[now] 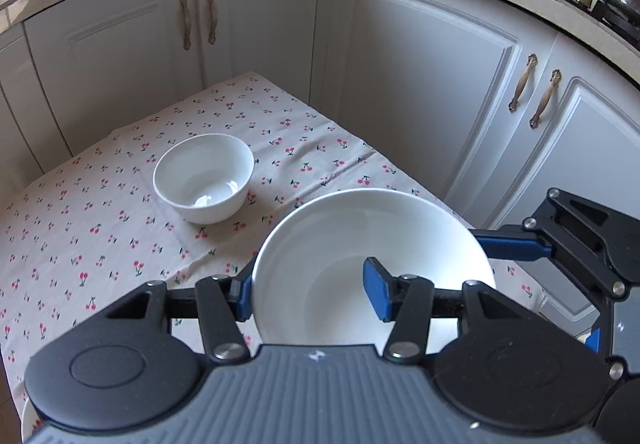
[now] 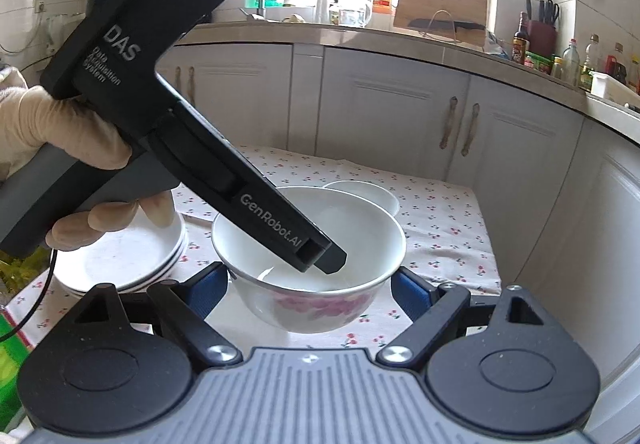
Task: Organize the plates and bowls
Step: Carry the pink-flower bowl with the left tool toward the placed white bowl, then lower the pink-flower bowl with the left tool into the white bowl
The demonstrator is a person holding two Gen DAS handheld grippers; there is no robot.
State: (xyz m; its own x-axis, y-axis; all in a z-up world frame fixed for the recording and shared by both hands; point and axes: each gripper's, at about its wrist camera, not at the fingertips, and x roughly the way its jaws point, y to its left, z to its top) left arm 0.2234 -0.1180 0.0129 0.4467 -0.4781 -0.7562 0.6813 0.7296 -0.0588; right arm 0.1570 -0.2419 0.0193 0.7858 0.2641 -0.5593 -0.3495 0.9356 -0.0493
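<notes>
On the left of the bench [image 2: 440, 203] I saw the stacked plates [image 2: 120, 264]. My left gripper [image 1: 312, 294] was clamped on the wall of the flowered bowl [image 2: 312, 284], one pad inside and one outside, carrying it above the cloth. I judged I should keep it level and lower it gently into the plain bowl [image 1: 204, 177]. My right gripper [image 2: 310, 290] stood apart, empty.

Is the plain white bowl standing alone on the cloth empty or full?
Empty. The left wrist view looks straight into the plain white bowl and shows only its bare, glossy bottom; it sits upright on the cherry-print cloth.
</notes>
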